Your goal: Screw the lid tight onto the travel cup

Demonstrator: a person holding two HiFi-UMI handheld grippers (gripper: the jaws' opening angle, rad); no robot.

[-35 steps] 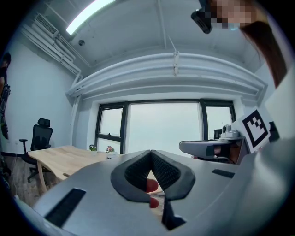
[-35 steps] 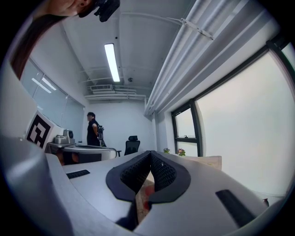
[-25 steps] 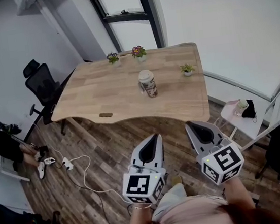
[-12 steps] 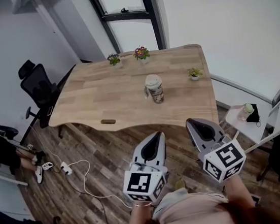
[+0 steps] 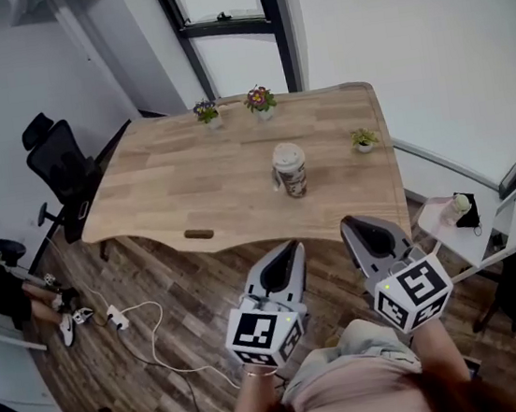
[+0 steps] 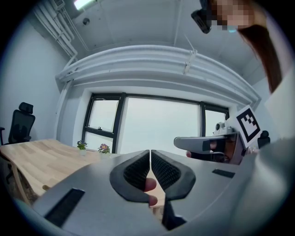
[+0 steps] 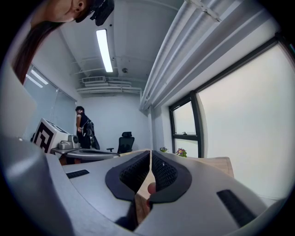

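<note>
The travel cup [image 5: 290, 170], pale with a dark patterned band and a white lid on top, stands upright near the middle of the wooden table [image 5: 190, 190]. Both grippers hang over the floor, short of the table's near edge and well apart from the cup. My left gripper [image 5: 289, 248] points toward the table with its jaws shut and empty. My right gripper [image 5: 347, 226] is beside it, jaws shut too, nothing between them. In the left gripper view the left gripper [image 6: 150, 152] tips meet; in the right gripper view the right gripper [image 7: 150, 153] shows the same.
Three small potted plants [image 5: 261, 99] stand along the table's far and right edges. A small dark object [image 5: 198, 234] lies near the front edge. A black office chair [image 5: 57, 166] is at the left, a white side table [image 5: 457, 216] at the right, and a cable [image 5: 151, 327] on the floor.
The view has shifted: the table and cup now sit slightly lower and further right in the head view. Both grippers keep their place and stay shut.
</note>
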